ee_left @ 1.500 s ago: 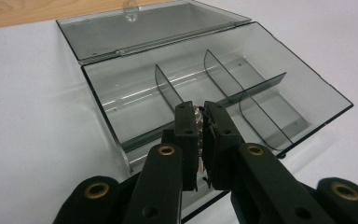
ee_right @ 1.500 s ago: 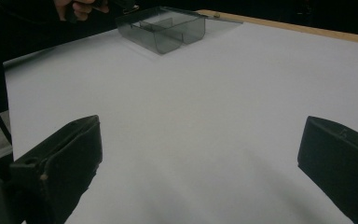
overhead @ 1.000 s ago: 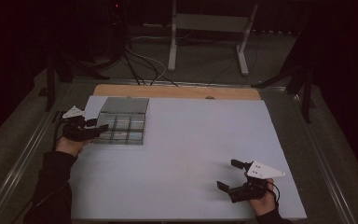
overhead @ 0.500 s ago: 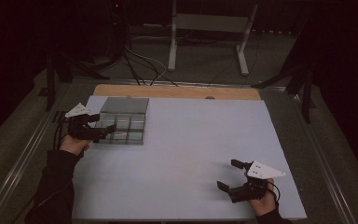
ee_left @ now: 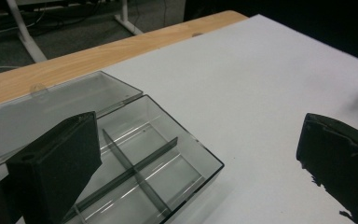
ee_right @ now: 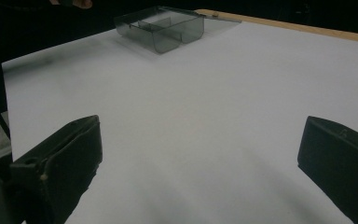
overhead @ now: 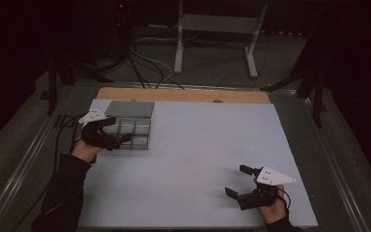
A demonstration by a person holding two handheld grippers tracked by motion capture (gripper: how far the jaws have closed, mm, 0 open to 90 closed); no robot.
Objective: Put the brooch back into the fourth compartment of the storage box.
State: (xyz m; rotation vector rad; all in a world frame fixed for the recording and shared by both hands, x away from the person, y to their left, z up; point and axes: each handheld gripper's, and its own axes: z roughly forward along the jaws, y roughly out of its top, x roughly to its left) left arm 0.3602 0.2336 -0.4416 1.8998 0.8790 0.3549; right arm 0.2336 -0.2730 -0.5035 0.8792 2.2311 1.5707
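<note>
Your left gripper (overhead: 115, 130) hangs released over the smoky compartment box (overhead: 134, 132); your right gripper (overhead: 237, 180) rests released on the white tabletop (overhead: 198, 145).

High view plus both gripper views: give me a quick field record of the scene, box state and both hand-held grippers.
surface: white table, wooden strip along its far edge
box: clear grey compartment box at the far left, dividers visible, compartments look empty
lid: open, lying flat behind the box
left hand-held gripper: open, over the box's near left part, holding nothing
right hand-held gripper: open, at the near right over bare table, holding nothing
</note>
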